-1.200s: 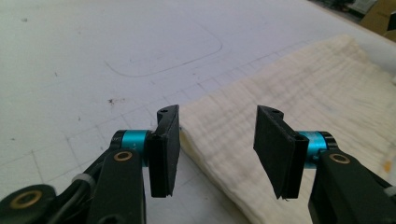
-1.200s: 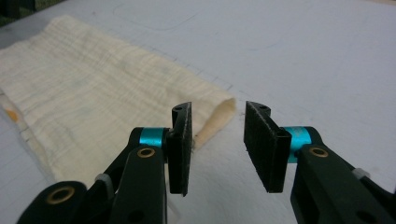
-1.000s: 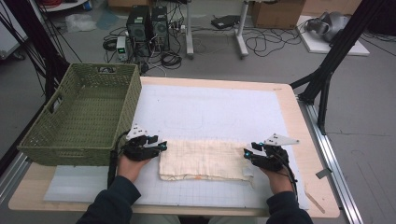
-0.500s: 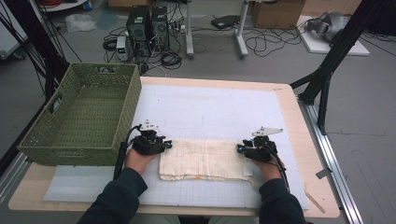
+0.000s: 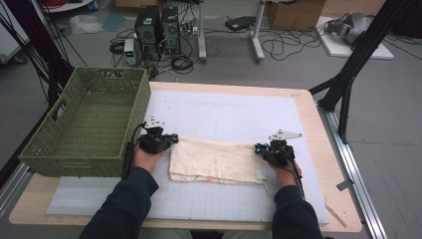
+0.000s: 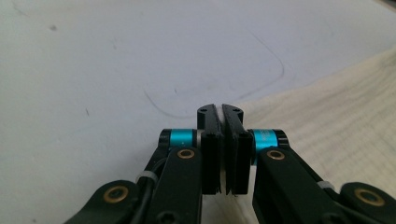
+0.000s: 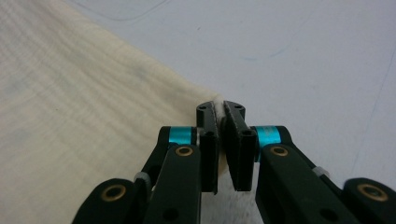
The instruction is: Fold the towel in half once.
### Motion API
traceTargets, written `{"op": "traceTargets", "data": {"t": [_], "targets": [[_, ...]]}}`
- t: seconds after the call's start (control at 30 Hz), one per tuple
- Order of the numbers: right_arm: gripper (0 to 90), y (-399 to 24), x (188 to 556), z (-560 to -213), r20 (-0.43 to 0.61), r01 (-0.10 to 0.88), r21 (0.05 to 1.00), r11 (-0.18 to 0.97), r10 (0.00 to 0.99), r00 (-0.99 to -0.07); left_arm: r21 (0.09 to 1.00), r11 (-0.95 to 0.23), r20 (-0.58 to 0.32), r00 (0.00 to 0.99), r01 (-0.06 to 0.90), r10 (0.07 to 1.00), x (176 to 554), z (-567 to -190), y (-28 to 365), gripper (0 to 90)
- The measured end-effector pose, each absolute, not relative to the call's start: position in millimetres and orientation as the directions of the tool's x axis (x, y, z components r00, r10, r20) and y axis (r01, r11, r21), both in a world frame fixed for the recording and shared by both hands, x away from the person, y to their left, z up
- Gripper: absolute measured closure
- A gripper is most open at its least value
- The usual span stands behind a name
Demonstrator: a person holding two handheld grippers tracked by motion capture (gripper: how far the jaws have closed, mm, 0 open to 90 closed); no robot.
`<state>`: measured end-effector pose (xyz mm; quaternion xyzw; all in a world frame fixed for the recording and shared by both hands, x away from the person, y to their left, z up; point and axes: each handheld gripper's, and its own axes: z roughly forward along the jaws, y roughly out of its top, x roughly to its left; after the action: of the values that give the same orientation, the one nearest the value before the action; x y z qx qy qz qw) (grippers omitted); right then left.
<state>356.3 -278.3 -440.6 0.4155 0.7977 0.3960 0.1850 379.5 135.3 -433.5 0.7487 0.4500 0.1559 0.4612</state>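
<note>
Cloth corners pinched between left gripper, right gripper.

A light wooden table carries a white gridded mat. Grey floor behind holds two black computer towers, tangled black cables and black metal frame legs.
</note>
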Motion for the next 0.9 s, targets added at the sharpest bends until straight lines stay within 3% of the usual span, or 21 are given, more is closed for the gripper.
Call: {"op": "traceTargets", "data": {"t": [0.33,0.37,0.47,0.53,0.67,0.9], "targets": [[83.5,-261,378,-435,-0.016,0.509,0.790,0.340,0.843,-0.538,0.833,-0.134,-0.197,0.513,0.538,0.836,388,-445,140,84.8],[82.1,-260,378,-435,-0.014,0.512,0.791,0.336,0.846,-0.534,0.833,-0.132,-0.198,0.513,0.537,0.835,388,-445,140,81.4],[63.9,-259,378,-435,-0.023,0.518,0.789,0.331,0.858,-0.514,0.832,-0.095,-0.235,0.503,0.546,0.831,387,-442,143,54.2],[55.9,-260,376,-434,-0.017,0.522,0.790,0.322,0.863,-0.505,0.832,-0.114,-0.232,0.527,0.543,0.818,383,-440,142,47.0],[50.6,-263,368,-425,-0.026,0.493,0.810,0.318,0.859,-0.511,0.841,-0.130,-0.224,0.556,0.525,0.800,372,-437,142,42.8],[46.8,-269,350,-416,-0.041,0.464,0.823,0.328,0.849,-0.527,0.833,-0.190,-0.194,0.595,0.520,0.780,352,-437,143,43.8]]}}
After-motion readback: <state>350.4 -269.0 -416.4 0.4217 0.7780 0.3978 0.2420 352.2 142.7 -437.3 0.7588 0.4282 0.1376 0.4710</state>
